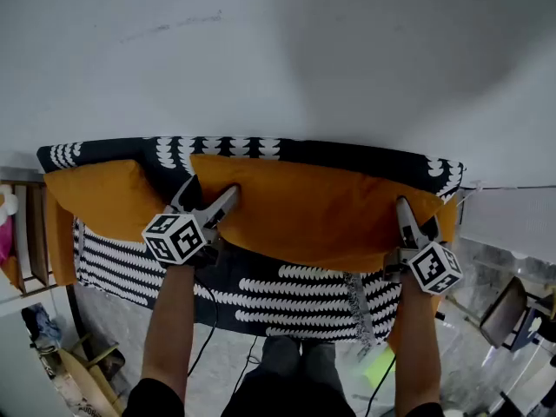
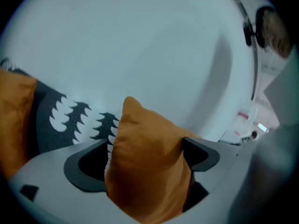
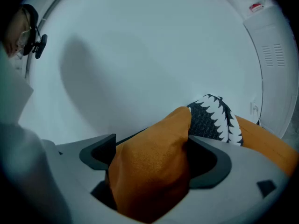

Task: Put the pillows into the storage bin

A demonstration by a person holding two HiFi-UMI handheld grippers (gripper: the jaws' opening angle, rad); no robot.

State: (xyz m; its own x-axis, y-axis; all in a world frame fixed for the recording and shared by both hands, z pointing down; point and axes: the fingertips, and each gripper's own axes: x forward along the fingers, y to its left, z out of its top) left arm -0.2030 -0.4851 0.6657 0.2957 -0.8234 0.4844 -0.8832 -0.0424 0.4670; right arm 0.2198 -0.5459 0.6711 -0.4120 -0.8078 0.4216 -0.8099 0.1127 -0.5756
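The large orange pillow (image 1: 321, 207) lies across black-and-white patterned fabric (image 1: 287, 294); whether this is the bin cannot be told. The left gripper (image 1: 213, 196) and right gripper (image 1: 404, 208) stand wide, a pillow corner loose between each pair of jaws. A second orange pillow (image 1: 104, 198) lies at the left.

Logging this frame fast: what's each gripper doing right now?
Left gripper: open, orange pillow corner between its fingers, not clamped.
Right gripper: open, the pillow's other corner between its fingers.
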